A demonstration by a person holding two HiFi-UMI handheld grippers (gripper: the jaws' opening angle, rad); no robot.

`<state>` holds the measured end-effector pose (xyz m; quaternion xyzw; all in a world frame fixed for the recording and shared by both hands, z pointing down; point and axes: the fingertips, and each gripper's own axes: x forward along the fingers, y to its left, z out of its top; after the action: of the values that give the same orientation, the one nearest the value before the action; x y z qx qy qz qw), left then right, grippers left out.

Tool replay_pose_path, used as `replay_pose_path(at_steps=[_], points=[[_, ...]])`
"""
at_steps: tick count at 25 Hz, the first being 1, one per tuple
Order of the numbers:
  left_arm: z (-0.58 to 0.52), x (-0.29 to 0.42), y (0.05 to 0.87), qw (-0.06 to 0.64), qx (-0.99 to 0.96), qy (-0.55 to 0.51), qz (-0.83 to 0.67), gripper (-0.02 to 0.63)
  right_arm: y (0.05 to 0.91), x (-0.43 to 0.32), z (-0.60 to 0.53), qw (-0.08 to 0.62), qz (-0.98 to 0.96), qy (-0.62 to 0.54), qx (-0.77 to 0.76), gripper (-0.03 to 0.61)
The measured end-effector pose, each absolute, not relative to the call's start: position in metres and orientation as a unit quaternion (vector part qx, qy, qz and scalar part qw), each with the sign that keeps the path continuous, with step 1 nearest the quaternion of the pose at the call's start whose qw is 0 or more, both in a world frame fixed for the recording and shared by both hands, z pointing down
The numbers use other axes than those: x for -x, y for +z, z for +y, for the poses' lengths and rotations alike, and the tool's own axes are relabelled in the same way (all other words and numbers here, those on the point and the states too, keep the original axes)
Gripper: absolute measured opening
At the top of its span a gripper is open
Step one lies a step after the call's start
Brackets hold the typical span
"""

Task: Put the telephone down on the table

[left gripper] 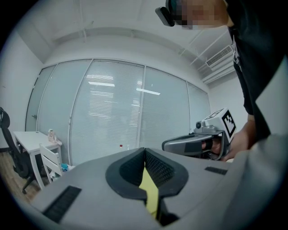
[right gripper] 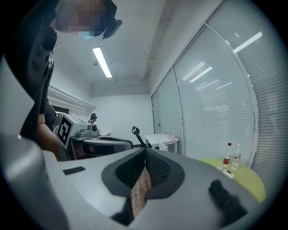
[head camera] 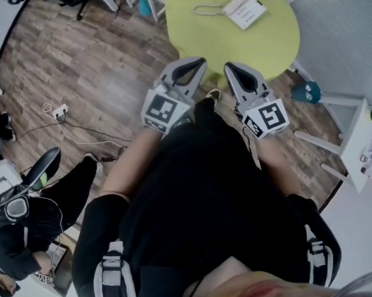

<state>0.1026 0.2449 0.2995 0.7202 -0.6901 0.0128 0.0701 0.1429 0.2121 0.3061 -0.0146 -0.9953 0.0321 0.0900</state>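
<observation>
The wooden floor (head camera: 103, 49) fills most of the head view, and the wearer's black-clad torso covers the 6 o'clock half and hides whatever lies beneath it. The round yellow-green tabletop (head camera: 204, 39) sits at 12 o'clock, its far edge cut off by the top of the frame. At 8 o'clock a seated person in black (head camera: 27, 232) is partly cropped by the lens rim.

The left tool (head camera: 196, 64) and right tool (head camera: 232, 68) are held side by side, both aimed toward 12 o'clock and short of the tabletop's near edge. The hands on them are hidden under the marker cubes. Each tool's own view shows its jaws clenched tip to tip with nothing between them. Only a sliver of tabletop or floor shows through the slit behind.

The white telephone (head camera: 245, 10) lies on the tabletop at 1 o'clock from the tools, well apart from both. Its cord (head camera: 207, 10) loops toward 9 o'clock. Whether the handset rests in its cradle is too small to tell. Two small bottles (right gripper: 229, 155) stand on the tabletop, blurred.
</observation>
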Motion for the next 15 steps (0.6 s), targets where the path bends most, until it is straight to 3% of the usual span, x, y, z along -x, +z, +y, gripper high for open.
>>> replay_pose_path(at_steps=[15], points=[[0.138, -0.052, 0.304, 0.08, -0.724, 0.034, -0.684, 0.011, 0.314, -0.089, 0.104, 0.087, -0.995, 0.042, 0.017, 0.018]])
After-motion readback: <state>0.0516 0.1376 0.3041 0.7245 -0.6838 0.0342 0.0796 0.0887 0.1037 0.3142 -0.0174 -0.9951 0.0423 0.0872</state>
